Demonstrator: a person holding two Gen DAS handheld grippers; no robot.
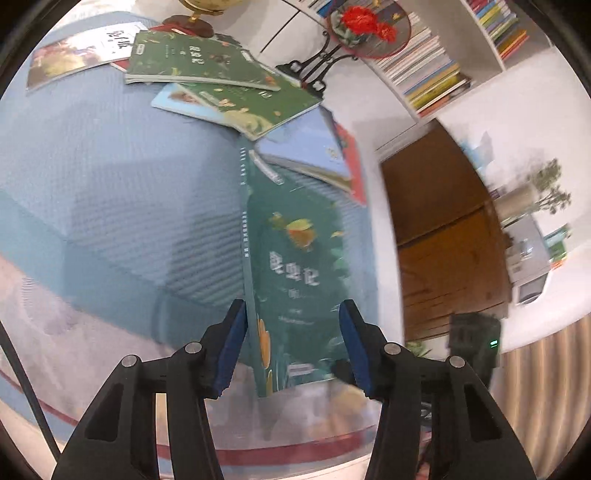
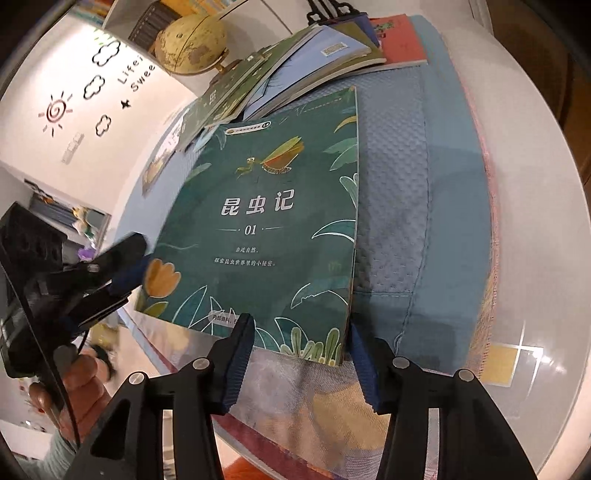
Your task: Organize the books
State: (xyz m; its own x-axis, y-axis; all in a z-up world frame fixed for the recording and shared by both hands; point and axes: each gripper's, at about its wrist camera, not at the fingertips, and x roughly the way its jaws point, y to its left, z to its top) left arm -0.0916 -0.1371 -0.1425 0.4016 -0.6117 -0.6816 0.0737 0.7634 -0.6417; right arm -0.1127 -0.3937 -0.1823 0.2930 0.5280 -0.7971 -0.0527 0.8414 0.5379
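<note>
A dark green book [image 2: 266,221] with an insect and white title on its cover lies on a blue quilted cloth [image 2: 406,184]. My right gripper [image 2: 301,354] hangs open at its near edge, the book's lower right corner between the pads with no visible squeeze. My left gripper [image 2: 129,280] reaches in from the left, one finger above and one below the book's left edge. In the left wrist view the same book [image 1: 295,266] runs away between the left gripper's [image 1: 293,332] blue pads. The left pad lies against the spine; the jaws stand wide, so it reads as open.
More books lie in a loose pile [image 1: 207,66] at the cloth's far end, seen again in the right wrist view [image 2: 295,62]. A globe [image 2: 190,44] and a fan ornament with red flowers [image 1: 369,26] stand behind them. Bookshelves [image 1: 424,66] line the wall. A hand [image 2: 81,380] holds the left gripper.
</note>
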